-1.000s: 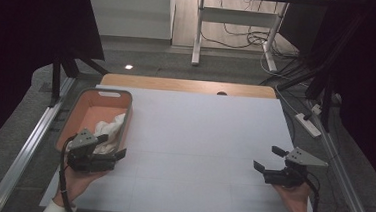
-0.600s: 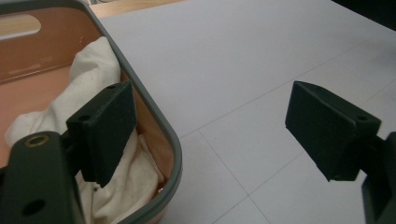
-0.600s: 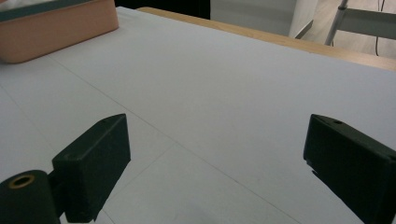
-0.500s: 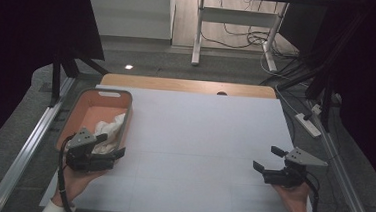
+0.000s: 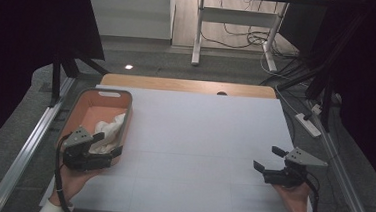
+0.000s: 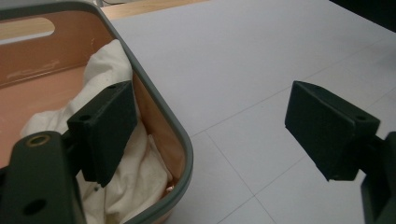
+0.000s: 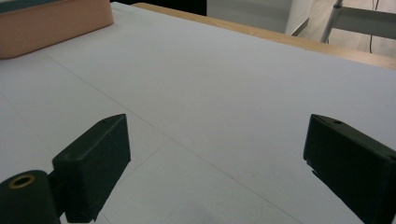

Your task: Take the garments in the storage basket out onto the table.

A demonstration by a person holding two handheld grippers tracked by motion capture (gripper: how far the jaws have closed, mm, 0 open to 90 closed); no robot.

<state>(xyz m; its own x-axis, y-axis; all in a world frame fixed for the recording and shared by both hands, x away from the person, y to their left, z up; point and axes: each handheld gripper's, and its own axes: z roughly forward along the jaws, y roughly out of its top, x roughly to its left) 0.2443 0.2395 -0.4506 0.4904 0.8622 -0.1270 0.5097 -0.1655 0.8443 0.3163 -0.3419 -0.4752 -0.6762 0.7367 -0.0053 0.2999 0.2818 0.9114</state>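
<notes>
A crumpled cream-white cloth (image 5: 108,130) lies in the salmon plastic tub with a grey rim (image 5: 101,94) at the worktop's left edge. Both tongs are spread — the left tongs (image 5: 104,144) straddling the tub's near corner, the right tongs (image 5: 268,159) empty near the right edge. The cloth is judged soft and light — best pinched at a raised fold.

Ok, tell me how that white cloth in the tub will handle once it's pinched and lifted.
The white cloth lies crumpled in soft folds, so it will probably hang limp and unfurl when lifted. It looks thin, so likely light. It is heaped against the wall of the orange tub, so it may drag over the rim.
</notes>
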